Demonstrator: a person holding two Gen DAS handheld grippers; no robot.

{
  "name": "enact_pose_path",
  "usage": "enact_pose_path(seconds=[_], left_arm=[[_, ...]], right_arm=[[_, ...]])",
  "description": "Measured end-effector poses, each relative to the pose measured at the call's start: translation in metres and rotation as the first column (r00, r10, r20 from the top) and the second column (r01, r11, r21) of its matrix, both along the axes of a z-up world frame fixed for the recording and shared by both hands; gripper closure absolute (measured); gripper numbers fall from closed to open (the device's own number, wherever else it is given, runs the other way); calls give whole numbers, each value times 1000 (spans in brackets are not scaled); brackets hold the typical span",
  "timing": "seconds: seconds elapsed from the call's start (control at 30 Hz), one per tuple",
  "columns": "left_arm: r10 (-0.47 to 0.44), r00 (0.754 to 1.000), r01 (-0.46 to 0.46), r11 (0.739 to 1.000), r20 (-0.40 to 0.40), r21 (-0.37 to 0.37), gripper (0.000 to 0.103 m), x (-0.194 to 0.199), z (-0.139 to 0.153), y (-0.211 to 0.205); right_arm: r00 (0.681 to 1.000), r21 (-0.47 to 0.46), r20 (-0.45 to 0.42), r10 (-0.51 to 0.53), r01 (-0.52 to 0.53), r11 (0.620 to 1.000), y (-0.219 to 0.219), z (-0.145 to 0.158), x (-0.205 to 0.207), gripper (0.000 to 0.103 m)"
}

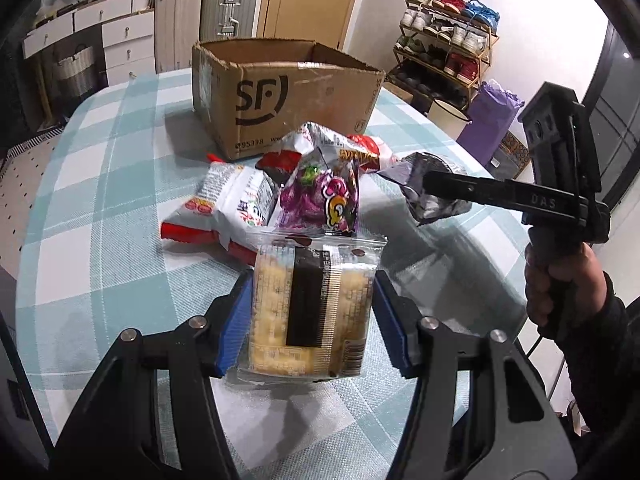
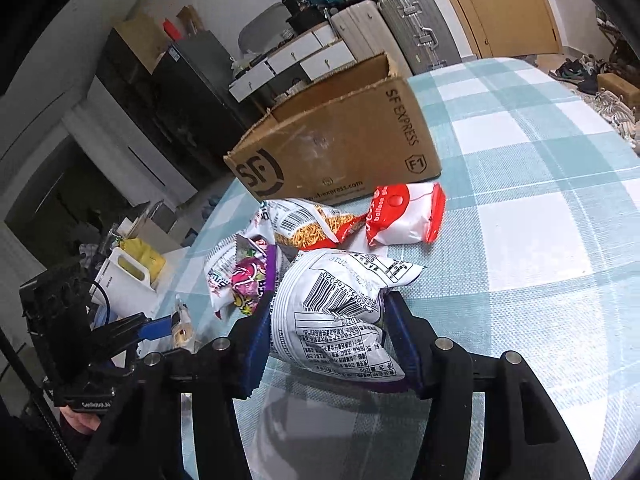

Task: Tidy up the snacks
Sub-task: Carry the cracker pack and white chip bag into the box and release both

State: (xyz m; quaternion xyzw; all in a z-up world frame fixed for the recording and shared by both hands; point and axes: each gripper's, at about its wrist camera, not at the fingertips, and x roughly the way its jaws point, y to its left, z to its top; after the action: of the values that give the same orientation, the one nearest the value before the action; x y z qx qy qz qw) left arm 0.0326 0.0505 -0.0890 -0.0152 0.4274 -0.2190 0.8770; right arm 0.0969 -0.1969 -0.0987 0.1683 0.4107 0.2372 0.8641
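Cardboard box [image 1: 280, 92] interior hidden, both tools full

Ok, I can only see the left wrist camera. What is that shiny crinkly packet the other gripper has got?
Observer: In the right wrist view, the right gripper is shut on a white packet. The side facing that camera shows a barcode and small print.
Operator: And is there writing on the side I can't see?
Observer: Yes, the cardboard box reads SF EXPRESS along that side.
Operator: What's the red thing poking out behind the pile?
Observer: A red-and-white packet lying on the checked tablecloth close to the box, with the word "balloon" on it.
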Motion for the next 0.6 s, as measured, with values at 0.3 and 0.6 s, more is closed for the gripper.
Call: enact_pose_path(seconds=[0.3,0.6], left_arm=[[-1,999,1,1000,50,-2,48,3,34,1],[-7,993,8,1000,119,-7,48,27,80,-6]], right_arm=[[997,9,72,7,-8,1000,-6,33,-14,48],[988,2,150,28,-29,1000,-1,73,-11,48]])
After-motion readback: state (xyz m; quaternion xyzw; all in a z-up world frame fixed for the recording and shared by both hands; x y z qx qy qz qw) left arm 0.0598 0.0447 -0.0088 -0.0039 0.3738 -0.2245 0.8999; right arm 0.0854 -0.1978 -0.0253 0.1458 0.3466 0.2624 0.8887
